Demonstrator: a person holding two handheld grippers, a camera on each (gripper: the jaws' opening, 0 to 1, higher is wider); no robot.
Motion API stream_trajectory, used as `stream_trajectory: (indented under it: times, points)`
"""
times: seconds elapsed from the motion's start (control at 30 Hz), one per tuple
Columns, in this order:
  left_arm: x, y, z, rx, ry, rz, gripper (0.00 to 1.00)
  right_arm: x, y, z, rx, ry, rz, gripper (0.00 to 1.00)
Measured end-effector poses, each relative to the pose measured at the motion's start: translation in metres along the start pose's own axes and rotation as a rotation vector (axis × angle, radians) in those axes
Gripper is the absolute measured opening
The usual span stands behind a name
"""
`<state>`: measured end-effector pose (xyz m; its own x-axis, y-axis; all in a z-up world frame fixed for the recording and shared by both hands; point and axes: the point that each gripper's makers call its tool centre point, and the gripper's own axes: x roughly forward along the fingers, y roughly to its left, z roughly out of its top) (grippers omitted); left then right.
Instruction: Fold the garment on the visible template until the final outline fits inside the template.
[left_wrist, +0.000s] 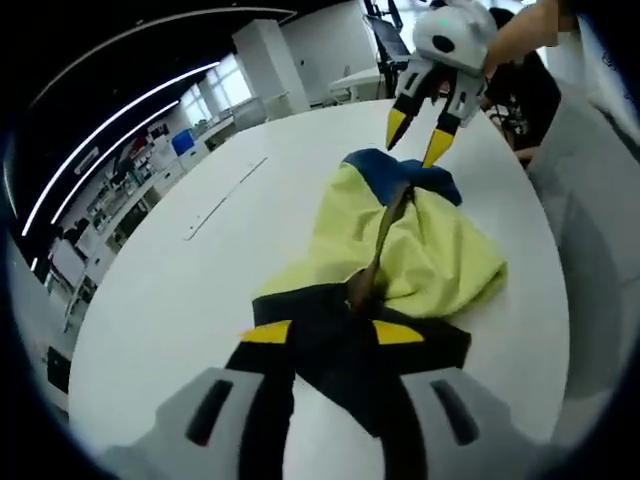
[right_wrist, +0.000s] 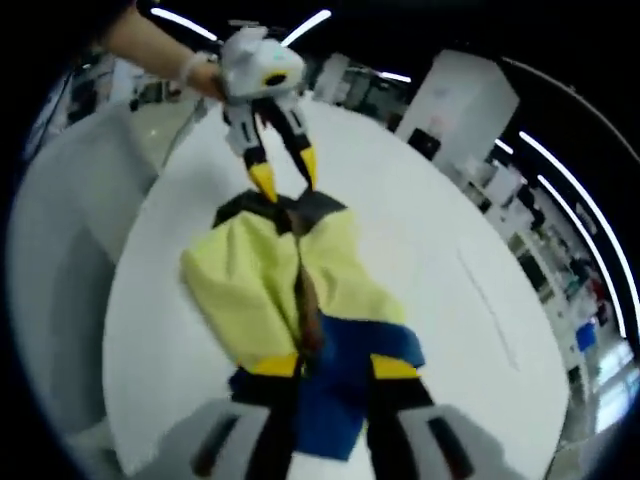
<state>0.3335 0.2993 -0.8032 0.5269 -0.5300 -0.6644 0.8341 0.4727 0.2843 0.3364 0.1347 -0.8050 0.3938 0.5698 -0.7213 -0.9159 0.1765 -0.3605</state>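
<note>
Presently catalogued: one garment (left_wrist: 400, 250), yellow-green body with blue and black end panels, lying rumpled on a white table (left_wrist: 200, 290).

Left tongs (left_wrist: 330, 332): jaws spread, astride the black end; whether the tips pinch cloth cannot be told. These tongs appear opposite in the right gripper view (right_wrist: 285, 178), tips just at the black hem.

Right tongs (right_wrist: 335, 366): jaws parted over the blue end, grip likewise uncertain. Seen in the left gripper view (left_wrist: 418, 137), they hang just beyond the blue panel.

Step judged: taking opposite ends ahead of a fold. Next move calls for secure pinches, then lifting one end toward the other.

Template: possibly the faint lines (left_wrist: 225, 197) left of the tongs.

Room: bright workshop, ceiling strip lights (left_wrist: 110, 125).
</note>
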Motion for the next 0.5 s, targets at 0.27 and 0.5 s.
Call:
stream_trajectory:
  times: [0.27, 0.5]
  points:
    - [0.008, 0.002, -0.009, 0.031, 0.034, -0.016, 0.14, 0.022, 0.006, -0.01, -0.045, 0.037, 0.055, 0.08]
    - [0.01, -0.001, -0.012, 0.065, 0.052, -0.032, 0.13, 0.021, 0.001, -0.01, 0.023, 0.024, 0.064, 0.0]
